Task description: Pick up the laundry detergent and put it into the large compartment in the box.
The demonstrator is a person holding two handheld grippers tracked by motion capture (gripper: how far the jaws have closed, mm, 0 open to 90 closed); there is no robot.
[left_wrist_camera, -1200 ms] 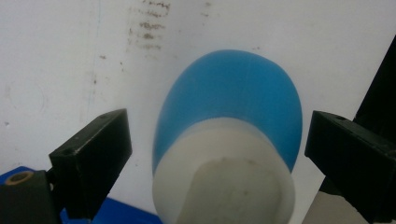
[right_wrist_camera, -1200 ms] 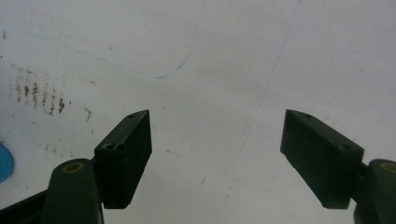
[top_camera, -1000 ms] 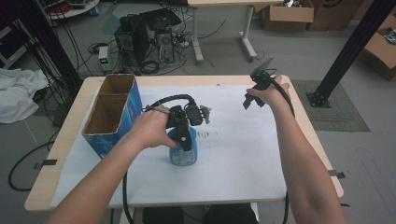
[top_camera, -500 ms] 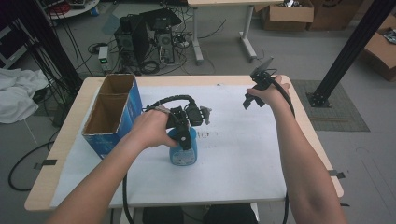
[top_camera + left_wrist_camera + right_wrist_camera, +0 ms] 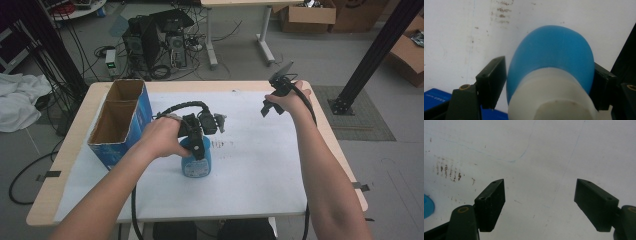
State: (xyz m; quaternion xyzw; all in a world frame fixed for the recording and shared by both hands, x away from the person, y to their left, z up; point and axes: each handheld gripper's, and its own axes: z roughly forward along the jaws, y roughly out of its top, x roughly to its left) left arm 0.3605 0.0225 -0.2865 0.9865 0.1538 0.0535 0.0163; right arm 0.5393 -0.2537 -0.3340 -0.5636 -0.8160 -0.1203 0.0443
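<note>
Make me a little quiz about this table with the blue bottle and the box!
1. True or false: the right gripper holds the bottle.
2. Which stands left of the bottle in the high view?
A. a red cup
B. an open blue box
C. a green bowl
3. Fill in: the left gripper has just been closing, with its jaws on either side of the ____ bottle.

Key:
1. False. Its jaws stand open over the white table cover, with nothing between them.
2. B.
3. Blue. The bottle is between the jaws, its white cap toward the camera; whether the pads press it I can't tell.
</note>
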